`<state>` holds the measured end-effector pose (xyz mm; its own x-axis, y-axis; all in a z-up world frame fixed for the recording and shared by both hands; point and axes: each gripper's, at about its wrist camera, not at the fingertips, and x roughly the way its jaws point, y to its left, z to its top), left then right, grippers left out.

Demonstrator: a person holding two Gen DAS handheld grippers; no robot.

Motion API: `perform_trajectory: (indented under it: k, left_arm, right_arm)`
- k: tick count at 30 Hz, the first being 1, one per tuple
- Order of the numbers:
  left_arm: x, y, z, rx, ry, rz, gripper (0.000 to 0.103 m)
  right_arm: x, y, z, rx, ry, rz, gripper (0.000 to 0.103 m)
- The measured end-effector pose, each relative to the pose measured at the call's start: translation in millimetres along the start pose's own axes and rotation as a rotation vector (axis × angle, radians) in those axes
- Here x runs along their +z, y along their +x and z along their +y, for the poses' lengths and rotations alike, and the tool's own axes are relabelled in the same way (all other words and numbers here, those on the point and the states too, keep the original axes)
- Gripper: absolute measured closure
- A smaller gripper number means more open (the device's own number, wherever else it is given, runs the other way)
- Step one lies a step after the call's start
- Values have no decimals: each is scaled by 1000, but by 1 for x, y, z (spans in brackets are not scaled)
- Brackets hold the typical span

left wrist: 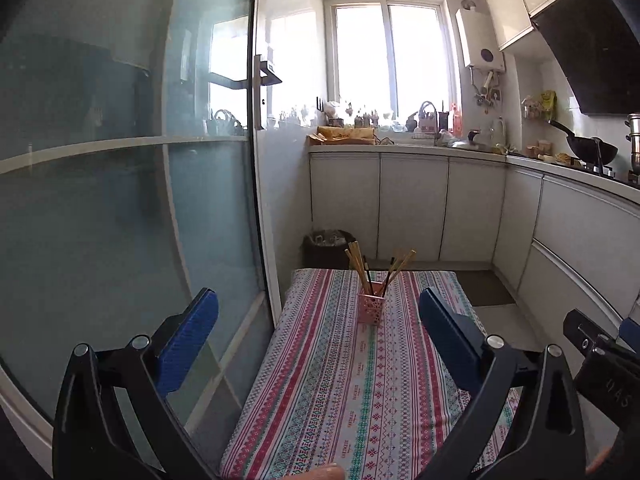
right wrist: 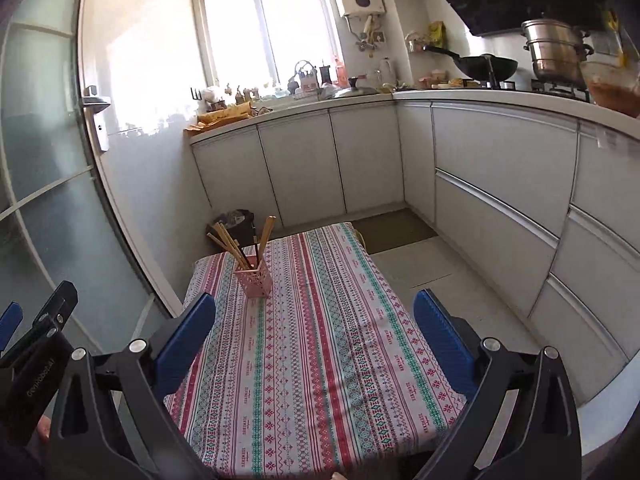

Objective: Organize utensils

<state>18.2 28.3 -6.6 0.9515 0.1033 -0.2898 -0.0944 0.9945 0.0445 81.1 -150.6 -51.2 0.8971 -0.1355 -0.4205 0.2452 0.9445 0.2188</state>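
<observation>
Standing toward the far end of the striped patterned tablecloth [left wrist: 360, 380], the pink perforated plastic holder [left wrist: 370, 310] full of wooden chopsticks [left wrist: 356, 266] could tip if the wide-open, empty left gripper [left wrist: 318, 336] or right gripper [right wrist: 314, 338] clips those leaning sticks.

Home kitchen — wok [right wrist: 486, 67] on stove, steamer pot [right wrist: 554, 50], white cabinets [right wrist: 296, 164].

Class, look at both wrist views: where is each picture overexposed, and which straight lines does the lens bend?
Left wrist view: the window is blown out to white, and the glass door frame bows into a curve. Right wrist view: the window glares white onto the wall beside it, and the counter edge and drawer fronts arc; the tablecloth stays evenly lit and sharp.
</observation>
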Motion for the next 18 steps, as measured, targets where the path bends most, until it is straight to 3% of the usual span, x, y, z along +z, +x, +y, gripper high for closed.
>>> perform_trajectory:
  k: [9, 18]
  left_arm:
    - [-5, -40, 20, 7, -1, -40, 7]
    - [-7, -64, 14, -17, 16, -82, 7]
  right_arm:
    - [-8, -40, 22, 30, -51, -36, 6]
    - [-11, -56, 14, 22, -39, -52, 6]
